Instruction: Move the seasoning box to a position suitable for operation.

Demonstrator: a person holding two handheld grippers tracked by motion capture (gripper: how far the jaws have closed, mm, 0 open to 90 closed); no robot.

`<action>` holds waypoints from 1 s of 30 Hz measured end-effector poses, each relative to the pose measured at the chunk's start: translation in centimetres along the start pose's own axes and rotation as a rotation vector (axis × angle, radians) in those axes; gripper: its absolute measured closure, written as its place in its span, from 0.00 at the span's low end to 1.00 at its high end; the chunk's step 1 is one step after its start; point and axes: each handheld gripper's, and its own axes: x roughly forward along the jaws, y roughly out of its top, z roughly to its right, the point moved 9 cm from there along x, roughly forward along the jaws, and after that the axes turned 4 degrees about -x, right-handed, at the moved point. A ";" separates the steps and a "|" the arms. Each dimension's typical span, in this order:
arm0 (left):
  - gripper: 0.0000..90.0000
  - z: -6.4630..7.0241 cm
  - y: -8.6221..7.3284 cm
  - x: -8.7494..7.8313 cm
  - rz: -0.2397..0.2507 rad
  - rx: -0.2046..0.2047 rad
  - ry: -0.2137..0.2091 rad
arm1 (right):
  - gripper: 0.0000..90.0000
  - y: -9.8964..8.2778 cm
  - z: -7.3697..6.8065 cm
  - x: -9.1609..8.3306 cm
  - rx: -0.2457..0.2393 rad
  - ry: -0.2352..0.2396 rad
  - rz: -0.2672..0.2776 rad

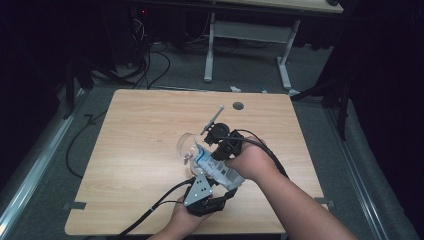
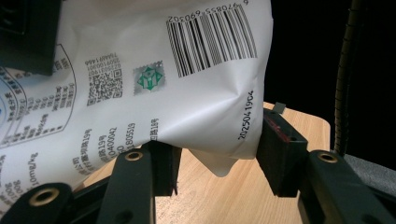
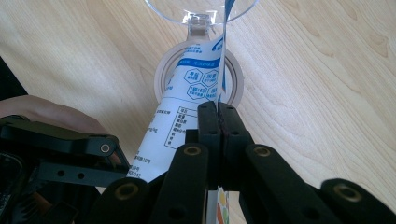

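Grippers on one pouch, over the glass.

Right gripper (image 3: 218,114) jaws pinched tight on the pouch (image 3: 187,121) edge; left gripper (image 2: 217,154) holds the pouch's (image 2: 154,84) lower end, both pads against its sides. Pouch is white with blue print, tilted, its far end at the clear glass (image 1: 186,145) mouth. Glass stands near mid-table (image 1: 130,130), just ahead of both hands. Cables trail off the near table edge.

"2025041904" on white pouch (image 2: 187,93)
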 end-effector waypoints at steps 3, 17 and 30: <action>0.60 0.0 -0.2 0.0 -0.005 0.005 0.000 | 1.00 -0.2 0.0 0.1 0.006 0.005 0.008; 0.60 -0.5 -1.2 -0.5 -0.028 0.011 0.008 | 1.00 -0.8 -0.1 0.0 0.017 0.003 0.005; 0.60 -1.3 -2.2 -1.2 -0.058 0.028 0.026 | 0.99 -1.3 -0.6 0.2 0.020 0.018 0.008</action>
